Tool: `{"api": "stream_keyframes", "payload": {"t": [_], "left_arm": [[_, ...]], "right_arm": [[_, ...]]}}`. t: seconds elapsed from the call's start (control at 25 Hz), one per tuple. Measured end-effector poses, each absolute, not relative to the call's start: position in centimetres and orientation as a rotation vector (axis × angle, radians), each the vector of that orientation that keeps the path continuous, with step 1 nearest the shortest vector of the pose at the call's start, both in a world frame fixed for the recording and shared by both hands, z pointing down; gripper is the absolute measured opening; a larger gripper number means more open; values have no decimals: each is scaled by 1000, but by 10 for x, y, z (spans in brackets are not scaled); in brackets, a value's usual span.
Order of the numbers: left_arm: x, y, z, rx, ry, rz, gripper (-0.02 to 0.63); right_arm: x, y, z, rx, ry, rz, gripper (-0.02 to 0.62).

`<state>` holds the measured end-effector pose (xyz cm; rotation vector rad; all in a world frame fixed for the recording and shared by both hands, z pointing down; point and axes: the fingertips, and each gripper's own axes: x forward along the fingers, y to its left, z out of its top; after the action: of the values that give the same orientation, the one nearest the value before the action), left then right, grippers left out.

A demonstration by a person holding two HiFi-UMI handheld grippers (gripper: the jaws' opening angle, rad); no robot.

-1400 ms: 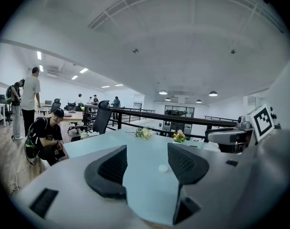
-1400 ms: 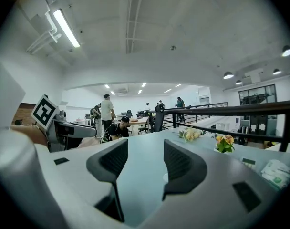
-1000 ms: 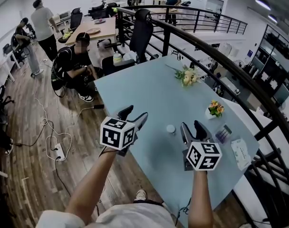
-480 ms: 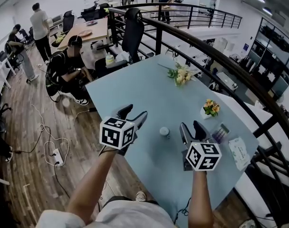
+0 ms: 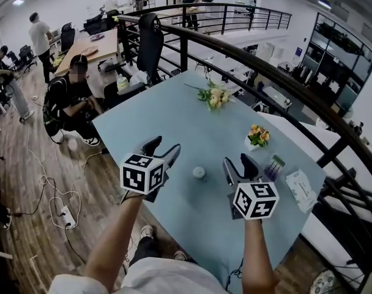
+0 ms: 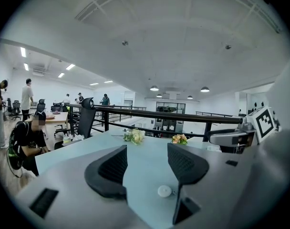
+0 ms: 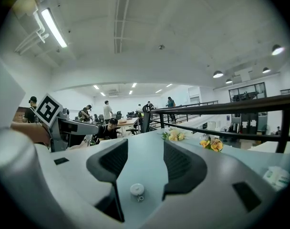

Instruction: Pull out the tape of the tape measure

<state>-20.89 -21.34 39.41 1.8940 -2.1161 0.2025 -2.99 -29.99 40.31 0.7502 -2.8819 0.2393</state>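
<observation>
Since a sec ago the head cam swings, and both grippers drift left in frame w/ the table. Left gripper [image 5: 163, 150]: jaws wide, nothing btwn them. Right gripper [image 5: 237, 166]: wide too, empty. Both hover over the pale blue table [image 5: 174, 115]. Tape measure [image 5: 199, 173], a small white disc, lies flat btwn the two, just ahead of each. No long axis; its small tab seems to point toward the right gripper, which looks a touch nearer.
</observation>
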Motion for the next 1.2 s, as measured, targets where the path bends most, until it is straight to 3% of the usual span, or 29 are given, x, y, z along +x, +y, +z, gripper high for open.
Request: {"api": "stream_keyframes", "payload": {"t": [1.2], "left_arm": [[-221,-332,406,2412,-1539,282,264]], "right_arm": [[-35,-319,406,1450,-2600,303,218]]}}
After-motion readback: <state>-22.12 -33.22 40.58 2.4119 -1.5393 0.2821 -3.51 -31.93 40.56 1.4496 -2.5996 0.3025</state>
